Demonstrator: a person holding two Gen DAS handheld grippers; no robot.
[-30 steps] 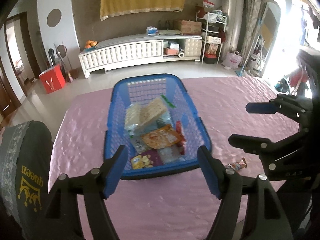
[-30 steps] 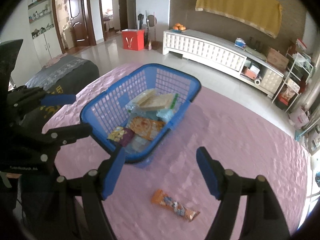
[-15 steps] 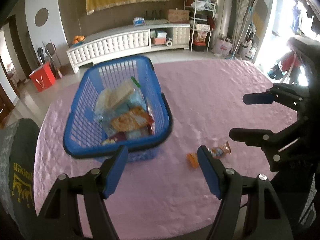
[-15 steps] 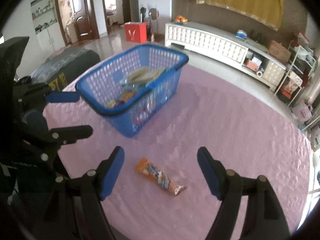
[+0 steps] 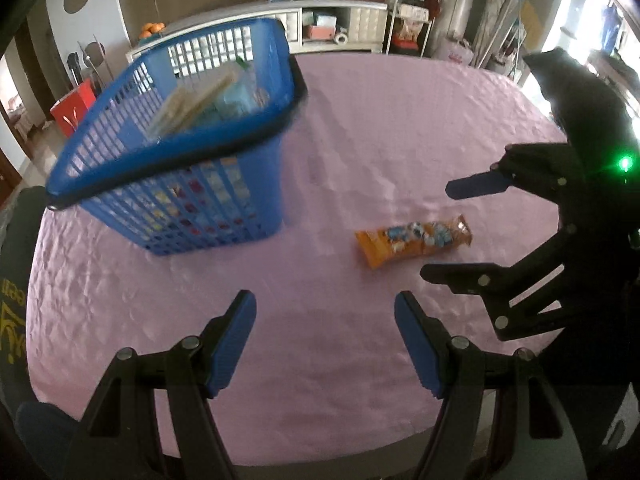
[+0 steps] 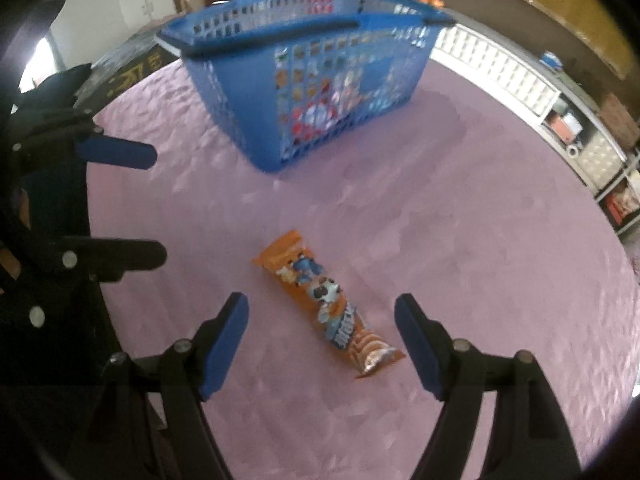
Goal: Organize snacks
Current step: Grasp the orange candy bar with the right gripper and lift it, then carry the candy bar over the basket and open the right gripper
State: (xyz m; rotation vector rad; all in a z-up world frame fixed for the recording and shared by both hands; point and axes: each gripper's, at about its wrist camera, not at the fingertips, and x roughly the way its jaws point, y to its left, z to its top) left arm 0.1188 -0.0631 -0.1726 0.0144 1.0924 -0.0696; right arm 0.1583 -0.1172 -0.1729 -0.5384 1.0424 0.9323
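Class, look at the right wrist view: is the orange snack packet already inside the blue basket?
No: the orange snack packet lies on the pink tablecloth, apart from the blue basket.

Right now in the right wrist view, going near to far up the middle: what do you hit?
Right gripper, open → orange snack packet, lying flat and partly between its fingers → bare pink tablecloth → blue basket holding snacks.

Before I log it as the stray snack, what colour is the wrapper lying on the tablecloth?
Orange wrapper with blue-and-white cartoon print; clearest in the right wrist view.
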